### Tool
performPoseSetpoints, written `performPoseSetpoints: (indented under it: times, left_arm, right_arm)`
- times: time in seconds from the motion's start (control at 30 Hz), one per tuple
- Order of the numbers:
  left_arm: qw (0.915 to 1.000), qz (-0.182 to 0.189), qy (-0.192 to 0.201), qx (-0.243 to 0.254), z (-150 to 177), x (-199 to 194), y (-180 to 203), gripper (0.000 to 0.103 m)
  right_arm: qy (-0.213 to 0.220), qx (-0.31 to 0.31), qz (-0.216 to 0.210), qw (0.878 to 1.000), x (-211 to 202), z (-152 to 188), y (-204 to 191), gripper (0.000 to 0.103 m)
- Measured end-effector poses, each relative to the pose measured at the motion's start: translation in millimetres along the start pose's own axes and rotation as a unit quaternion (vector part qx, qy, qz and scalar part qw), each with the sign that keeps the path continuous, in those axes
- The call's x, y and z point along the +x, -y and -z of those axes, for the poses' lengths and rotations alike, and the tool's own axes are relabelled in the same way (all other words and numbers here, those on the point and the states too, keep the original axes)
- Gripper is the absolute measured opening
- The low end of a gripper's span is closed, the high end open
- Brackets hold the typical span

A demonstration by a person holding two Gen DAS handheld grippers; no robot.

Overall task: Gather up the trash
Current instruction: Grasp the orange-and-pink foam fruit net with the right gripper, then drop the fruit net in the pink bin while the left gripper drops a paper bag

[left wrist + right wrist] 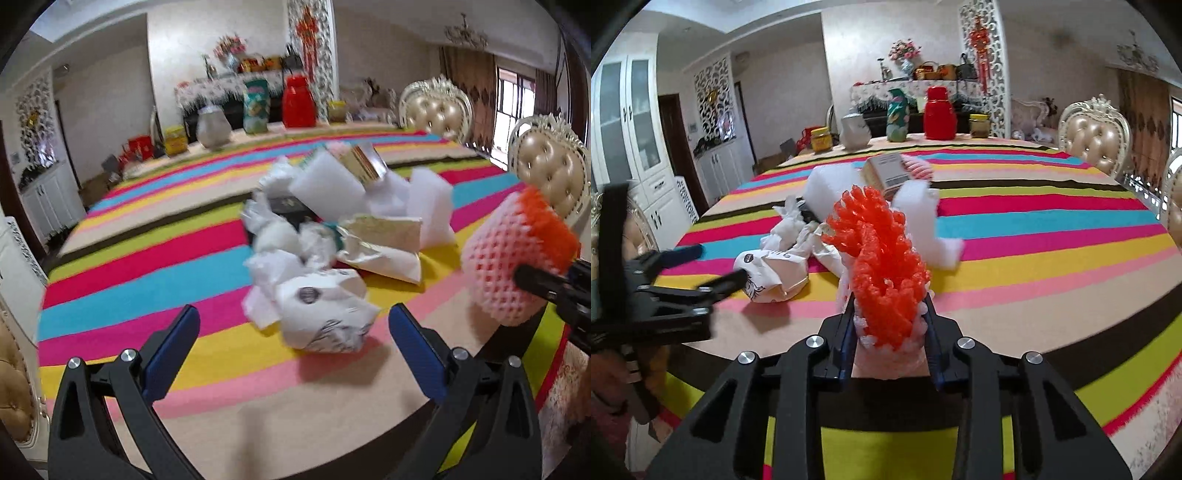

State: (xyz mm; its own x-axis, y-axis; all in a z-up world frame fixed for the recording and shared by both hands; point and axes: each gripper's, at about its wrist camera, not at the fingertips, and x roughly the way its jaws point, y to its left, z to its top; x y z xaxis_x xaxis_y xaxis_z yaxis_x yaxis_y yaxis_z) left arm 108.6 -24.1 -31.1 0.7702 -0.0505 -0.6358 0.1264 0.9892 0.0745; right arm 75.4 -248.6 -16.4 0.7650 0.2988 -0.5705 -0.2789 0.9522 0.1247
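Foam net (pixel 882 266) clamped in right tool (pixel 890 325)

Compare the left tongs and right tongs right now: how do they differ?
The left tongs stand wide open with nothing between them; the right tongs are squeezed on the foam fruit net. The left tongs aim at the crumpled printed paper bag on the striped tablecloth; the right tongs carry the net above the cloth, beside the trash pile. Both have black arms and blue pads.

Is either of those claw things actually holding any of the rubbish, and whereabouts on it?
The right gripper pinches the pink-and-orange foam fruit net by its pale pink end, orange end outward. The left gripper is open, holding nothing.
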Motion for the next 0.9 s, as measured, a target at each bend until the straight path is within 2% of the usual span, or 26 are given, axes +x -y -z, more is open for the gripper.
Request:
performPoseSetpoints:
  times: [0.1,0.17,0.23,0.27,0.43,0.6,0.77,0.9]
  left_arm:
    - [0.9996,0.010,-0.027,-0.001,-6.0,22.4,9.5,0.093]
    - [0.9990,-0.002,-0.042,0.010,-9.6,37.4,17.6,0.088]
    - [0.9977,-0.002,-0.064,0.020,-11.0,47.4,23.4,0.067]
    - [0.9975,0.000,-0.067,0.021,-10.6,48.8,25.0,0.067]
    - [0.9983,-0.007,-0.024,0.053,-6.9,23.1,37.2,0.066]
    - [0.9969,0.016,0.028,0.072,-5.5,-9.6,53.3,0.066]
    - [0.9910,0.063,0.072,0.094,-8.0,-31.8,86.7,0.066]
    - [0.9827,0.101,0.106,0.113,-10.8,-43.0,121.6,0.066]
  right_arm:
    - [0.006,0.010,0.003,1.000,-9.5,3.1,9.6,0.033]
    - [0.011,0.018,0.004,1.000,-15.3,5.6,16.3,0.033]
    - [0.014,0.025,0.004,1.000,-19.5,8.1,20.9,0.033]
    - [0.016,0.028,0.004,0.999,-20.9,9.2,24.0,0.033]
    - [0.029,0.033,0.007,0.999,-32.0,16.5,30.4,0.033]
    - [0.059,0.032,0.018,0.998,-48.3,22.4,36.6,0.033]
    - [0.084,0.034,0.041,0.995,-70.0,29.8,50.3,0.033]
    - [0.100,0.052,0.058,0.992,-87.6,39.8,66.2,0.033]
